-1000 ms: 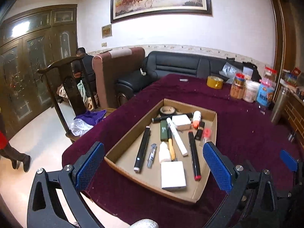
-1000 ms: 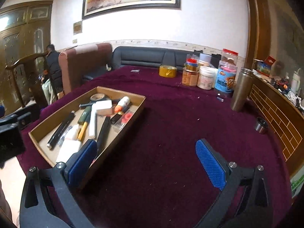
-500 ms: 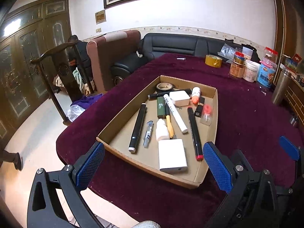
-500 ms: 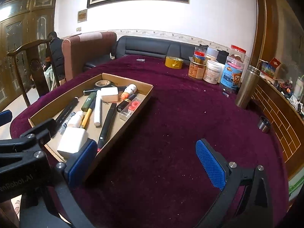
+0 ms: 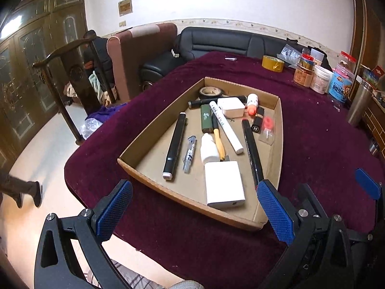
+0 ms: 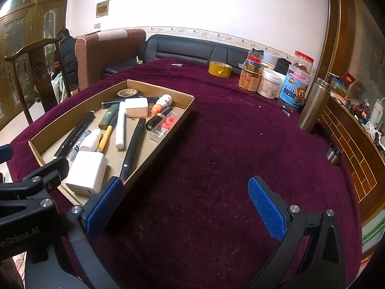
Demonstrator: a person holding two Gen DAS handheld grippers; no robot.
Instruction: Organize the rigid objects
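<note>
A shallow cardboard tray (image 5: pixel 154 127) (image 6: pixel 185 110) lies on the dark red tablecloth. It holds several rigid items: a white power bank (image 5: pixel 223 184) (image 6: pixel 86 172) at the near end, a long black marker (image 5: pixel 174 145), a black and red marker (image 5: pixel 251 148), a white marker (image 5: pixel 225 126), a white charger (image 5: pixel 231 107), a tape roll (image 5: pixel 210 92). My left gripper (image 5: pixel 192 209) is open and empty above the tray's near edge. My right gripper (image 6: pixel 185 207) is open and empty over bare cloth, right of the tray.
Jars and tubs (image 6: pixel 269 82), a yellow tape roll (image 6: pixel 219 69) and a steel flask (image 6: pixel 312 106) stand at the back right of the table. A small metal cap (image 6: pixel 334 154) lies near the right edge. Chairs and a black sofa (image 5: pixel 216 43) stand beyond.
Both grippers have moved forward and tilted down toward the table. The tray looks nearer and larger in both views. Nothing in the tray has moved.
</note>
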